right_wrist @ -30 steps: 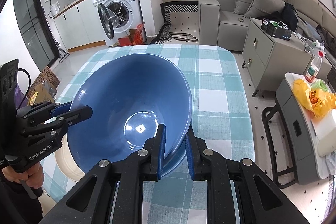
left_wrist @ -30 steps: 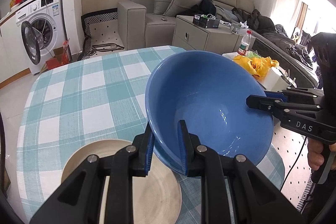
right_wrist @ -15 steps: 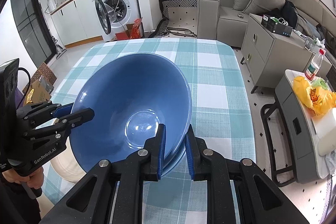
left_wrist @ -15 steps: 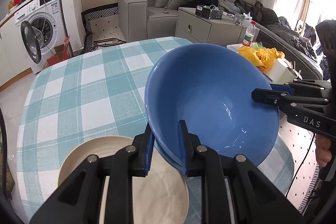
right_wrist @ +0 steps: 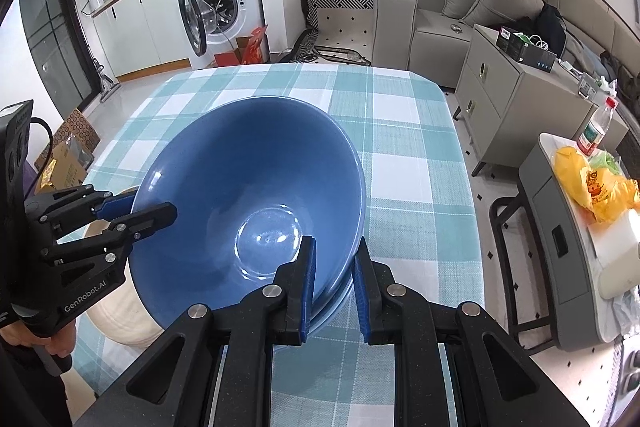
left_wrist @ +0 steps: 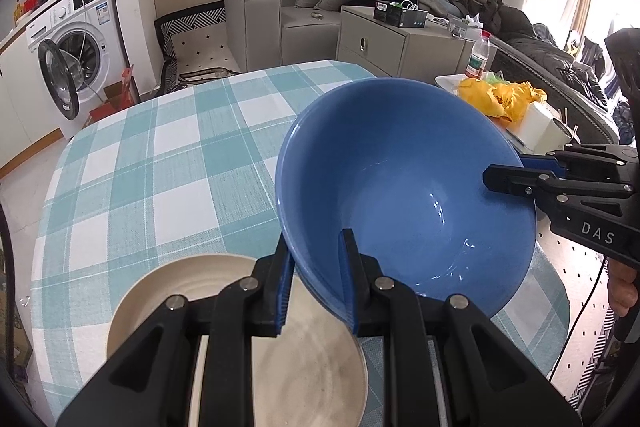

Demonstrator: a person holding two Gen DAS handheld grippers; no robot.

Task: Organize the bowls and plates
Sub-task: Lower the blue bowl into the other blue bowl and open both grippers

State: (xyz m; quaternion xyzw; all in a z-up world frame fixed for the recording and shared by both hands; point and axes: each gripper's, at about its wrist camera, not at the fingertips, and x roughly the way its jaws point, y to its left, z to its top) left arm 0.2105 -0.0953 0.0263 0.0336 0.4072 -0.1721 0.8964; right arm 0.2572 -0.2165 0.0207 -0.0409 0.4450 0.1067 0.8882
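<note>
Now, bowl [left_wrist: 404,183]: blue, tilted, held over the checked table [left_wrist: 160,163] — partly above the plate [left_wrist: 304,367].
Left gripper [left_wrist: 314,283]: nearly closed, pinching the bowl's near rim, one finger inside, one outside.
Right gripper [right_wrist: 334,285]: likewise clamped on the opposite rim — it looks like two nested bowl edges sit between its fingers.
Plate: cream, flat on the table's near edge, under the left gripper.

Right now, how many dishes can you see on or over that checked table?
2, maybe more. A blue bowl is held by its rim, tilted above the table; a second rim seems nested beneath it. A cream plate lies on the tablecloth below, partly hidden.
</note>
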